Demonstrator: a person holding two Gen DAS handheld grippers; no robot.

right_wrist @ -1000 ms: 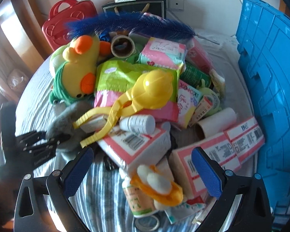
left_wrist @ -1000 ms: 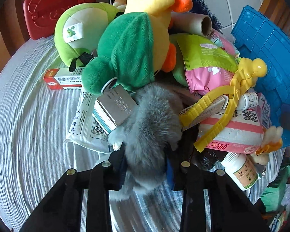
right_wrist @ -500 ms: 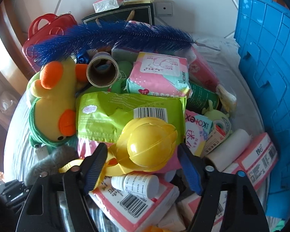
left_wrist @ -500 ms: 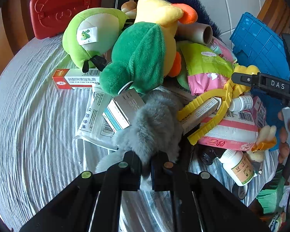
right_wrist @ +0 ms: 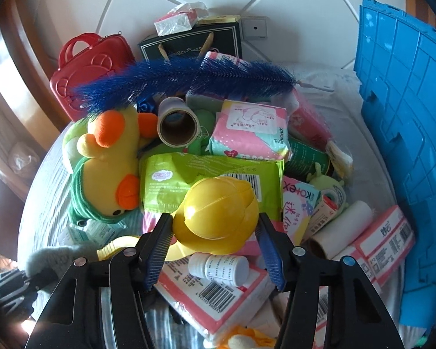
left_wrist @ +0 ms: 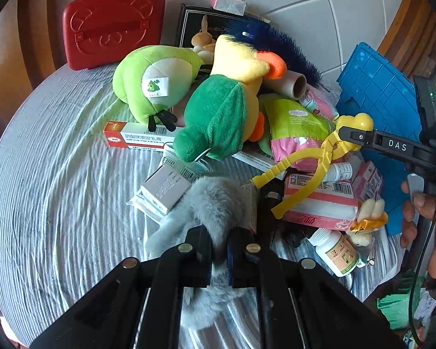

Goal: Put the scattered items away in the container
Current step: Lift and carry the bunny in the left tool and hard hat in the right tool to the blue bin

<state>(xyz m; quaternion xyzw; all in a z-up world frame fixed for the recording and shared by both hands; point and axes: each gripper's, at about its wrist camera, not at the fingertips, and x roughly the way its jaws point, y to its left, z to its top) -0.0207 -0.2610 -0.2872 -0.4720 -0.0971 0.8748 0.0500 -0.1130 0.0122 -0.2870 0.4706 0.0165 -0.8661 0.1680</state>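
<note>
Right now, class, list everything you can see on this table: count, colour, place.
Crate: 1, blue, right edge.
Case: 1, red, far left.
Duck plush: 1, yellow and green, left of pile.
Frog plush: 1, light green, behind the duck.
Brush: 1, blue, across the back.
Wipes pack: 1, lime, centre.
Ball clamp: 1, yellow, centre front.
Furry toy: 1, grey, front left.
Left gripper: shut on the furry toy.
Right gripper: closing round the ball clamp.
</note>
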